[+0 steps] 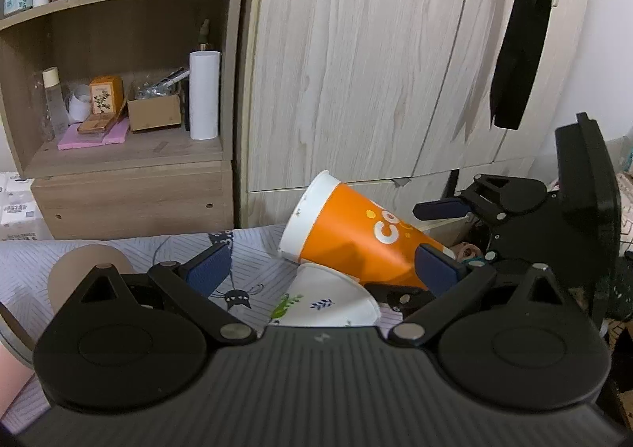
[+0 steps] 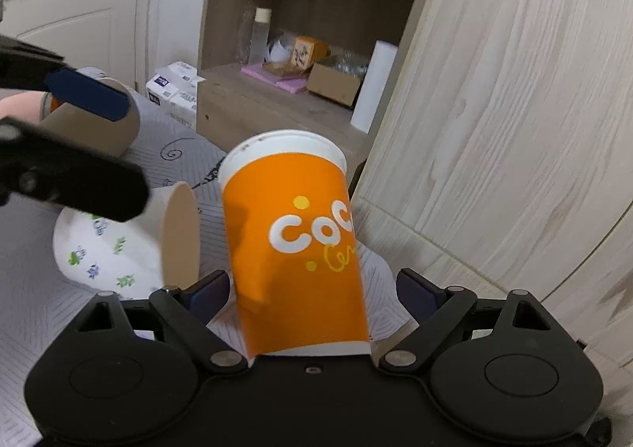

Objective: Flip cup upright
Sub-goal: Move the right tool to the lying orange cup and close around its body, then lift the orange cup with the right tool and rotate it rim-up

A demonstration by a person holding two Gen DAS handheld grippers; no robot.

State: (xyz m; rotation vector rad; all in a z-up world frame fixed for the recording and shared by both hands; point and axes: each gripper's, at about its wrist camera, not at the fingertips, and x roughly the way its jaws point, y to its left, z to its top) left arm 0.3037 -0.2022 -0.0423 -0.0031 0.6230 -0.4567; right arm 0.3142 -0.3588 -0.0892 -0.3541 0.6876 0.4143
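orange cup (image 2: pixel 294 249) lies tilted between right gripper's (image 2: pixel 312 294) spread fingers, left gripper's (image 1: pixel 320 269) spread

- One orange cup (image 2: pixel 292 249)
- One white paper cup (image 1: pixel 332 298) with leaf prints
- One brown cup (image 2: pixel 95 122)
- Two grippers: the left gripper (image 1: pixel 320 269) and the right gripper (image 2: pixel 312 292)
- One white roll (image 1: pixel 203 94) on the shelf
- One cardboard box (image 1: pixel 154 112)

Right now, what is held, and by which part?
Nothing clamped: the orange cup lies, base end first, inside the open right gripper; the left gripper is empty.
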